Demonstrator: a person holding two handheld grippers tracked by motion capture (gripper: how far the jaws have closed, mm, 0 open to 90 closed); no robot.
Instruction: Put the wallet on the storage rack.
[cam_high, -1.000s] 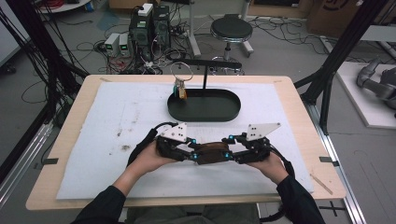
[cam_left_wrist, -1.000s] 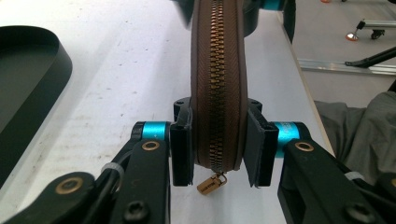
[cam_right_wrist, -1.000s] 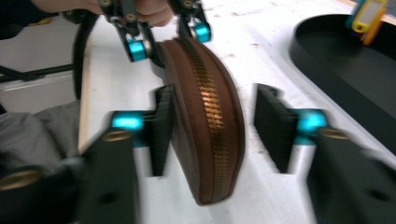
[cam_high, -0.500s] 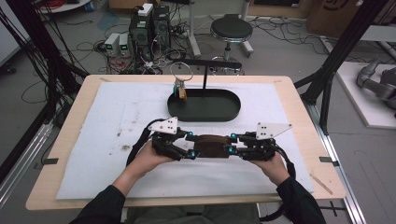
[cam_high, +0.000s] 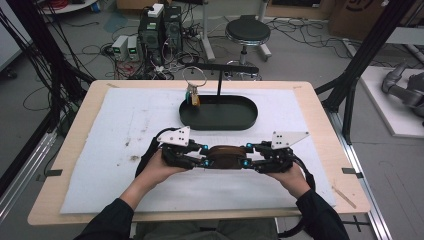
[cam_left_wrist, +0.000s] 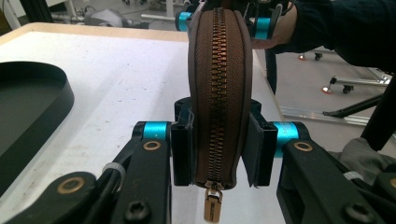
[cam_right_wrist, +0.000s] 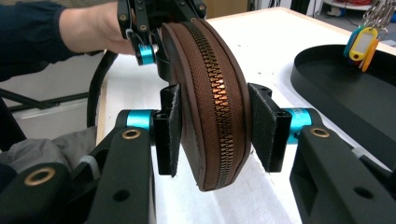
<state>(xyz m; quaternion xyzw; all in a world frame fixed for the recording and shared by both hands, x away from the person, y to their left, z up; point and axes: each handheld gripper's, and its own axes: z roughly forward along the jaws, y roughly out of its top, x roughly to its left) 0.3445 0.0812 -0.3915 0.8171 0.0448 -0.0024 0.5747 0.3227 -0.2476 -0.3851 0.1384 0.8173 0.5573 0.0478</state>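
A brown zipped pouch (cam_high: 224, 156) hangs just above the white mat, held end to end between both grippers. My left gripper (cam_high: 204, 157) has its pads pressed on both sides of the pouch (cam_left_wrist: 217, 84), after its jaws have just been closing. The brass zip pull (cam_left_wrist: 212, 205) dangles below that end. My right gripper (cam_high: 245, 158) grips the other end of the pouch (cam_right_wrist: 210, 93). Its jaws have just been opening a little, with the pouch between them and the pads (cam_right_wrist: 169, 126) still against its sides. The zip is closed.
A black oval tray (cam_high: 220, 125) lies beyond the grippers. A key ring with coloured tags (cam_high: 192, 95) hangs over it from a black stand (cam_high: 220, 67). The white mat (cam_high: 125, 130) covers most of the wooden table (cam_high: 320, 100).
The left gripper has shifted slightly to the left and re-seated on its end of the pouch. The right hand and the pouch have stayed put.
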